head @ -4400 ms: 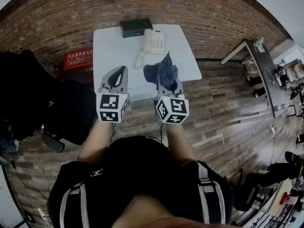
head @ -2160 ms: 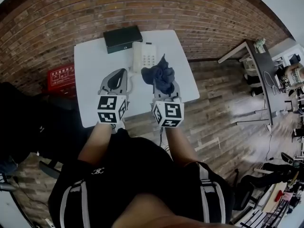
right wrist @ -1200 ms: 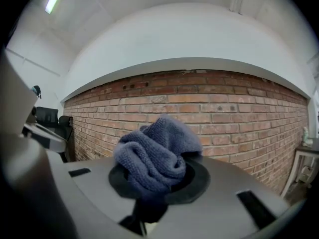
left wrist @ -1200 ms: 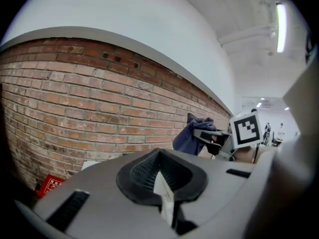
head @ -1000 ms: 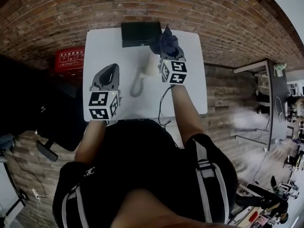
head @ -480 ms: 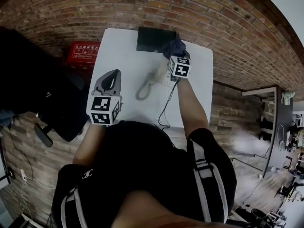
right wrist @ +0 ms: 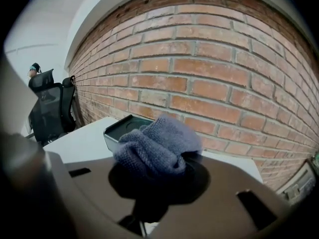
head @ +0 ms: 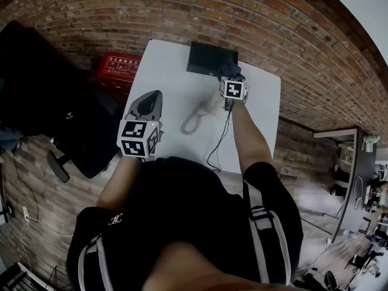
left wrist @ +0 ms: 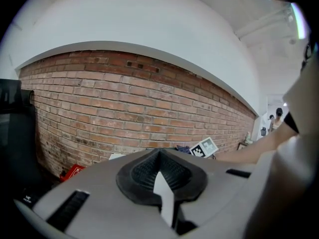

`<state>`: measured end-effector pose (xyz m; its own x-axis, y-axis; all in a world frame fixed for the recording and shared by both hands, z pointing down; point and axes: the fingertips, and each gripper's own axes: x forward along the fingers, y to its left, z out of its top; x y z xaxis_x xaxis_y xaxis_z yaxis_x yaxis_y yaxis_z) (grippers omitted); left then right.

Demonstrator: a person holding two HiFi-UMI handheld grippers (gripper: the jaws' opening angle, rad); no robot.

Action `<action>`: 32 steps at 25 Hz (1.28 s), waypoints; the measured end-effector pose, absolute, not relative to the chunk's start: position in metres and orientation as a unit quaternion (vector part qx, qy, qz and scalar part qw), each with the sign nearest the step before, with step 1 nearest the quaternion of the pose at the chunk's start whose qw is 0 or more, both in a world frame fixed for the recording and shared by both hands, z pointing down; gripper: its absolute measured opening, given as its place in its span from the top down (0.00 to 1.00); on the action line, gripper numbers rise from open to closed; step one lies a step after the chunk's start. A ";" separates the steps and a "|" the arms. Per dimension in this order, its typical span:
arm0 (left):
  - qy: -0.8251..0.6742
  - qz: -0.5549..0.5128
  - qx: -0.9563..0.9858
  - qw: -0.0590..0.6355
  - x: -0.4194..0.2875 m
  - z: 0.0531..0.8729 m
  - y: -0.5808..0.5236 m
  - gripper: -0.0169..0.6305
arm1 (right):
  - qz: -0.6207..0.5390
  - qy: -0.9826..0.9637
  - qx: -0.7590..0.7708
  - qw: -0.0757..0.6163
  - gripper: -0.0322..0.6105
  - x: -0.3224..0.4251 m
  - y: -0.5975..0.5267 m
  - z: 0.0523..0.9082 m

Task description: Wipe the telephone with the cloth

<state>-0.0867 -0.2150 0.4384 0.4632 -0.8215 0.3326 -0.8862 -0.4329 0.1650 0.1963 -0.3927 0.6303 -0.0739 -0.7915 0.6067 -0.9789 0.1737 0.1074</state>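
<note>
The white telephone [head: 212, 106] sits on the white table [head: 170, 71], mostly hidden under my right gripper; its coiled cord [head: 193, 123] loops toward me. My right gripper [head: 230, 77] is shut on the bunched grey-blue cloth [head: 226, 70] and holds it over the telephone's far end, beside a black box. In the right gripper view the cloth [right wrist: 157, 148] bulges out of the jaws and hides the telephone. My left gripper [head: 148, 103] hovers at the table's near left edge, shut, holding nothing. In the left gripper view its jaws [left wrist: 160, 180] point at the brick wall.
A black box [head: 212, 58] stands at the table's far edge against the brick wall [head: 121, 11]; the right gripper view also shows the box [right wrist: 121, 128]. A red crate [head: 120, 62] lies on the floor left of the table. A black office chair [head: 54, 96] stands further left.
My right gripper has carried the cloth forward from the table's near side to over the telephone, close to the black box. The left gripper has stayed near the table's front left.
</note>
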 end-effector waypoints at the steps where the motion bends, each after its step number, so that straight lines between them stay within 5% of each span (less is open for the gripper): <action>1: -0.510 0.103 0.839 0.159 -0.088 0.439 -0.216 0.98 | 0.173 -0.712 0.619 0.283 0.86 0.196 -0.390 0.637; 32: -0.511 0.109 0.832 0.190 -0.069 0.463 -0.236 0.98 | 0.128 -0.748 0.617 0.207 0.85 0.171 -0.337 0.644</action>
<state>-0.0688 -0.2357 0.4633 0.4548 -0.8081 0.3744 -0.8905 -0.4065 0.2045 0.1705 -0.3373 0.6436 -0.1529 -0.8705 0.4678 -0.9766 0.2057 0.0635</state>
